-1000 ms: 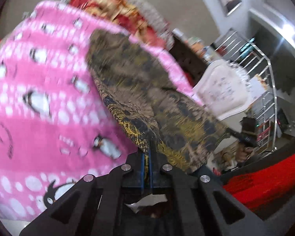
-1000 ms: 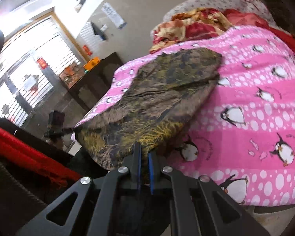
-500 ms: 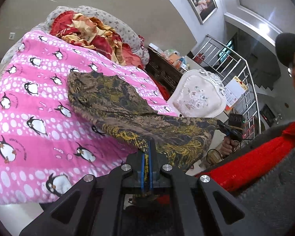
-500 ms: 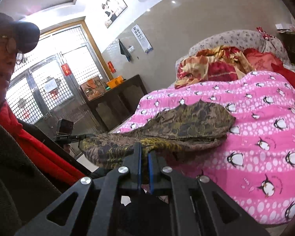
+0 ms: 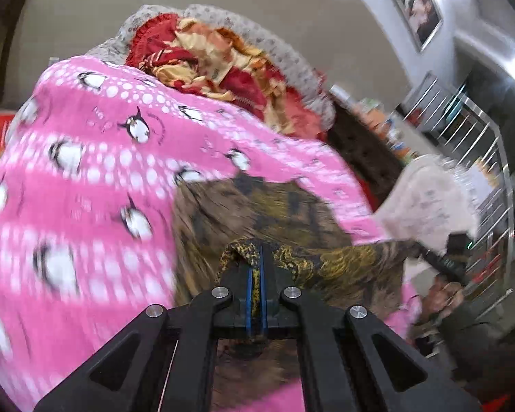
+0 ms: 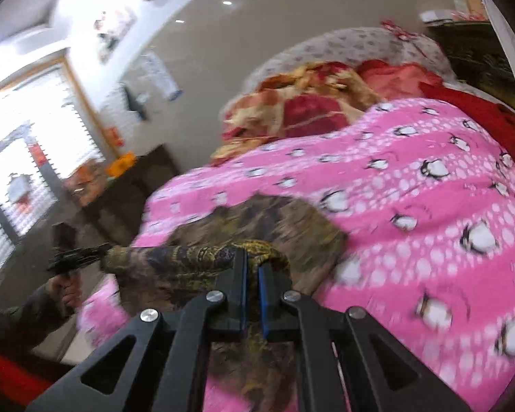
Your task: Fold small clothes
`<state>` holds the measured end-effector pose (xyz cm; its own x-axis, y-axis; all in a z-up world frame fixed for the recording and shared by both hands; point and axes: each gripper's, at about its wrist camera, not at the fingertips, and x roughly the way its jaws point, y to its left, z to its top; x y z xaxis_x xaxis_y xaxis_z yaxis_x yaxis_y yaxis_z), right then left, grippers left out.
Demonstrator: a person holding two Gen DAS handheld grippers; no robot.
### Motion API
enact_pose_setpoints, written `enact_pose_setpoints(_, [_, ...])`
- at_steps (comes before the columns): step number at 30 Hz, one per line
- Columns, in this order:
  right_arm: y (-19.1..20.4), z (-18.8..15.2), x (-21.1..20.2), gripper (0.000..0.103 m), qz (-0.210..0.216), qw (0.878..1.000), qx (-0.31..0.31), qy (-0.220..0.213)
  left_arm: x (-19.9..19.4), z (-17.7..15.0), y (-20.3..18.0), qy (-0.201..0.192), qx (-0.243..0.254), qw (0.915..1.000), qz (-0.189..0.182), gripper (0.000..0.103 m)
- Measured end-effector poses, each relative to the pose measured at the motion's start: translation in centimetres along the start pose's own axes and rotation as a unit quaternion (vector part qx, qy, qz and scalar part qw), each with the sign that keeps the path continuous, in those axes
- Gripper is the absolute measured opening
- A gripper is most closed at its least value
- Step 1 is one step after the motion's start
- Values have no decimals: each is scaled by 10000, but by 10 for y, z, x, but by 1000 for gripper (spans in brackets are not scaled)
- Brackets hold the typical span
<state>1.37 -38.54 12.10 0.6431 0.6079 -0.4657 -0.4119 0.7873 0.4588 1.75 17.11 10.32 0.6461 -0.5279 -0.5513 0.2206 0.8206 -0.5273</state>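
Brown-gold patterned garment [image 5: 257,213] at lower centre, draped on pink penguin blanket [image 5: 86,178]. Left tool [image 5: 254,267] and right tool [image 6: 252,267] both clamped on its hem. Risk: uneven pull, skewed fold; thin fabric slipping free.

- A pink penguin-print quilt [image 5: 86,178] covers the bed.
- A red-and-gold floral blanket [image 5: 219,65] lies bunched at the bed's head end.
- A grey patterned headboard [image 6: 357,43] rises behind it.
- A dark wooden cabinet [image 6: 127,192] stands beside the bed.
- A framed picture [image 5: 417,12] hangs on the wall.
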Motion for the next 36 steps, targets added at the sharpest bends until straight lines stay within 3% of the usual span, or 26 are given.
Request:
enact_pose_setpoints(7, [-49,39,122,6,-814,9941,530,482,85,41,42,463,34,9966,681,0])
enact_pose_setpoints(13, [-83,30,175,6,-1252,9816,1005,1037,138,31,71,999,-238,9898,990,0])
enact_pose_setpoints(20, [-97,27,164,17,-954,9806,1483,861,116,30,73,906,-199,9905,1011,0])
enact_pose_setpoints(22, [-92,33,143,26,-1004,9829,1407,627,98,35,69,724,-64,9871,1423,15])
enact_pose_setpoints(25, [-77,44,114,30,-1159,9854,1190,374,66,38,63,192,-291,9825,1831,17])
enact_pose_setpoints(27, [-62,48,109,30,-1341,9859,896,442,53,29,35,-106,-91,9875,1567,17])
enact_pose_setpoints(30, [-34,43,132,29,-1526,9826,389,989,72,-1,-16,171,622,9915,1131,17])
enact_pose_setpoints(32, [-16,35,157,29,-1811,9741,93,1348,90,-30,-31,392,1013,9847,1361,17])
enact_pose_setpoints(34, [-7,24,176,29,-2025,9668,-7,1556,104,-69,-21,725,1127,9741,1824,10])
enact_pose_setpoints(36, [-10,11,193,29,-2066,9624,92,1760,89,-95,-18,398,1309,9726,1881,9])
